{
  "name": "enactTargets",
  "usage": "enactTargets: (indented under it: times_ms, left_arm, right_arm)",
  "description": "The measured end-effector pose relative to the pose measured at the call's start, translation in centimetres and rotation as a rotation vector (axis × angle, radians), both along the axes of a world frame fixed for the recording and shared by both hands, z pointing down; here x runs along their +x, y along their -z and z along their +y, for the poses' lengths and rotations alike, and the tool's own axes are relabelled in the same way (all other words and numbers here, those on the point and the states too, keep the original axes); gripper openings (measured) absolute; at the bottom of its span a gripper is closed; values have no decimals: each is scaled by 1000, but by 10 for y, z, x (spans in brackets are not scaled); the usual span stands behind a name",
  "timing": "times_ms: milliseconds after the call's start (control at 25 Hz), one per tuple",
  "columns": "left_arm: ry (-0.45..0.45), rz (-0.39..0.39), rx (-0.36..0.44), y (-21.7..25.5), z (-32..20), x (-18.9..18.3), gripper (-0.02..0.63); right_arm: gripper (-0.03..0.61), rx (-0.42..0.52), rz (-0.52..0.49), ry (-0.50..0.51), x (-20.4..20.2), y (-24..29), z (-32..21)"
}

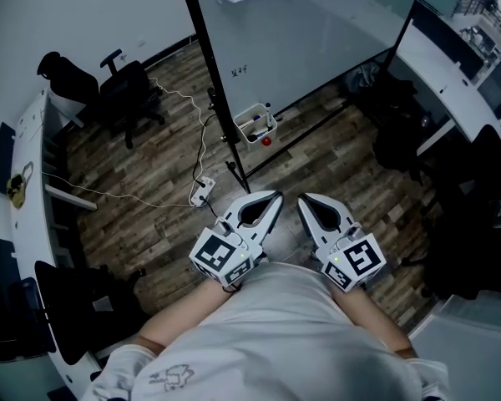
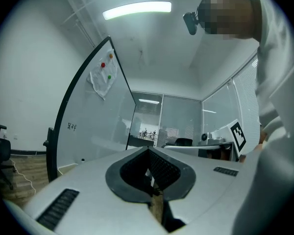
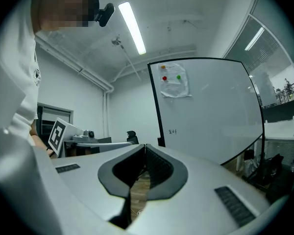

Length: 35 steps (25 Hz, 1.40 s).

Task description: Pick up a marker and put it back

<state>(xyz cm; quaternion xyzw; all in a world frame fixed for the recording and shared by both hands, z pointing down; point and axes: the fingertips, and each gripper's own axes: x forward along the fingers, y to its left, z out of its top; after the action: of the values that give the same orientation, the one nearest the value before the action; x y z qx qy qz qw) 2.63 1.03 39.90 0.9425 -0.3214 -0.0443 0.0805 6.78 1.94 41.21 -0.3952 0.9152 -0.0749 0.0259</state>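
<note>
Slim dark plastic marker, white wire basket: likely light, stiff, slick; pinch mid-barrel; left gripper, right gripper jaws pressed together, empty.

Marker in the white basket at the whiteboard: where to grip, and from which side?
Likely mid-barrel, coming from above: the basket is open-topped with walls all round, and the markers seem to lie along it, so jaws go across the barrel. Too small here to tell caps from ends.
</note>
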Motion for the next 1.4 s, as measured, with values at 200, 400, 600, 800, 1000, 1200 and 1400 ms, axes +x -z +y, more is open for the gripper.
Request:
enactTargets:
  times_ms: [200,400,600,800,1000,1200,1400]
  left_arm:
    - [-21,5,1,4,-28,-28,6]
    - [-29,6,-12,3,-44,-43,6]
    - [-16,15,-18,1,-53,-50,6]
    - [34,12,-14,2,-67,-61,6]
    - [86,2,1,7,-86,-65,6]
    - [156,-1,-6,3,-114,-70,6]
    - [236,-16,12,9,-150,-70,6]
  right_arm:
    - [12,-5,6,-19,-25,5,-26]
    - [12,-36,-5,-18,-42,-3,-43]
    - [12,-42,0,-12,-46,-3,-55]
    - [12,-38,12,51,-59,-2,-71]
    - [12,-27,12,106,-66,2,-95]
    - [12,-39,-3,161,-64,-1,-129]
    - [12,-19,-1,207,-58,9,-176]
